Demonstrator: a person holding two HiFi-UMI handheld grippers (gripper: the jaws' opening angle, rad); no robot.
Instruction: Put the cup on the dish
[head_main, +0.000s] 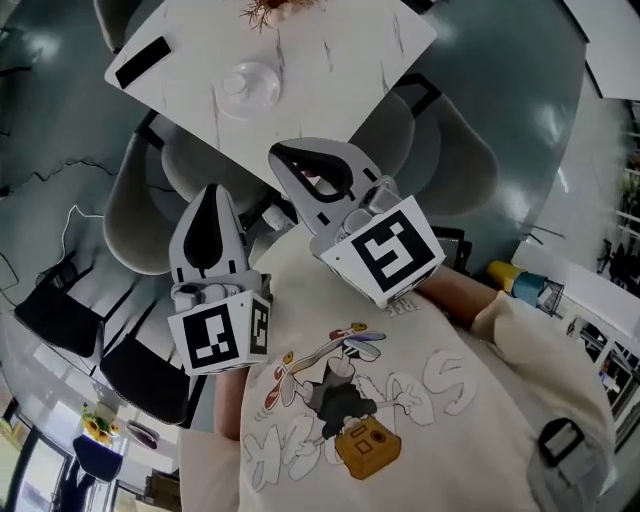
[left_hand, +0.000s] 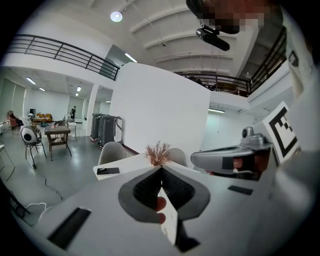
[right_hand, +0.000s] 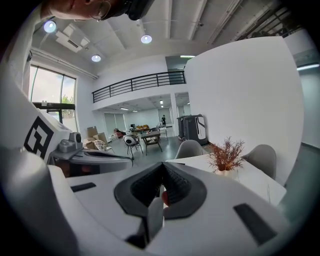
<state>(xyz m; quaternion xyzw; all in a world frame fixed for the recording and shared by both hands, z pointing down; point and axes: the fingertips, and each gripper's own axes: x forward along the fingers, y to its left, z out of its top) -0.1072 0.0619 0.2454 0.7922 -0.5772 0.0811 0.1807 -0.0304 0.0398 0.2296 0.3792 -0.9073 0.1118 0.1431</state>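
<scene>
— So, where is the cup (head_main: 247, 82)?
— On the white worktop (head_main: 330, 60), well ahead of both claws. It is clear glass with a wider clear rim round it, perhaps the dish (head_main: 268, 98); I cannot tell.
— And the claws?
— The left claw (left_hand: 161, 169) is pressed together, empty. The right claw (right_hand: 162, 165) likewise, both up by the person's chest.

A white table (head_main: 340, 70) bears a dried sprig (head_main: 268, 10) and a black slab (head_main: 143, 62), grey chairs (head_main: 135, 220) around.

Clear glossy cup (head_main: 247, 84), smooth marbled table (head_main: 340, 60)
</scene>
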